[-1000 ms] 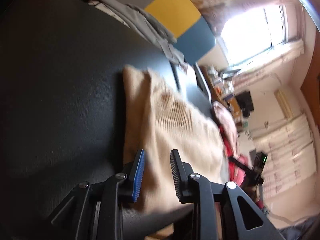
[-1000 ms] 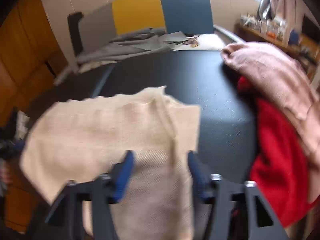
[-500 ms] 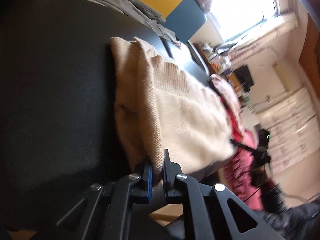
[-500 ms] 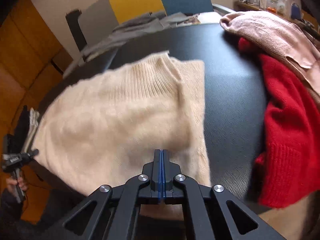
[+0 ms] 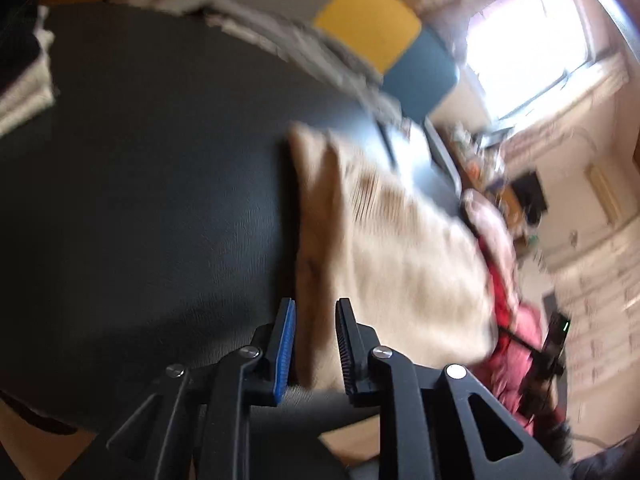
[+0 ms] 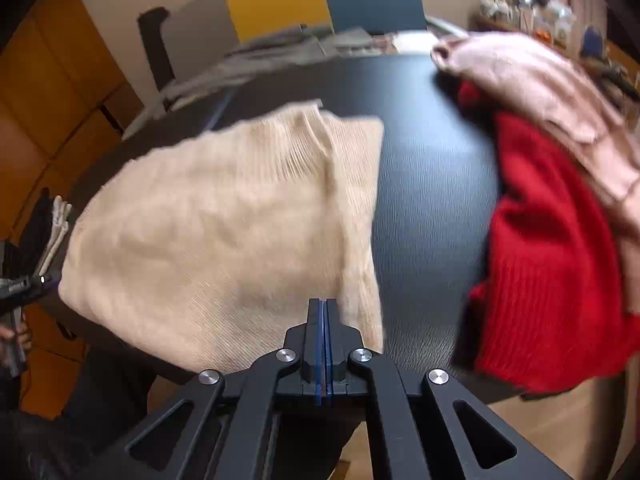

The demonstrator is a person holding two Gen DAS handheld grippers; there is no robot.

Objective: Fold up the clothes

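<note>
Half a second ago the left gripper (image 5: 314,344) was pinched on the near edge of the sweater (image 5: 400,256); its fingers now stand apart, with that edge lying in the gap between them and neither pad pressing it. The right gripper (image 6: 323,336) has not changed — its two fingers are pressed flat together, and the sweater's (image 6: 224,232) near corner sits right at their tips. Whether any knit is caught between the blue pads cannot be told.

Ahead of both pairs of fingers the beige sweater lies folded on the black table (image 6: 432,200), its ribbed neck at the far end and its near edge hanging slightly past the table's front. To the left of the left fingers the table top (image 5: 152,200) is bare and dark. To the right of the right fingers, apart from the sweater across a strip of table, lies a red knit (image 6: 552,248) with a pink garment (image 6: 532,80) draped over its far side.

Farther off, beyond the table, grey cloth (image 6: 276,52) is heaped against a grey, yellow and blue panel (image 6: 276,0). In the right wrist view a person's hand (image 6: 14,334) shows at the far left edge — blurred — holding the other tool.
</note>
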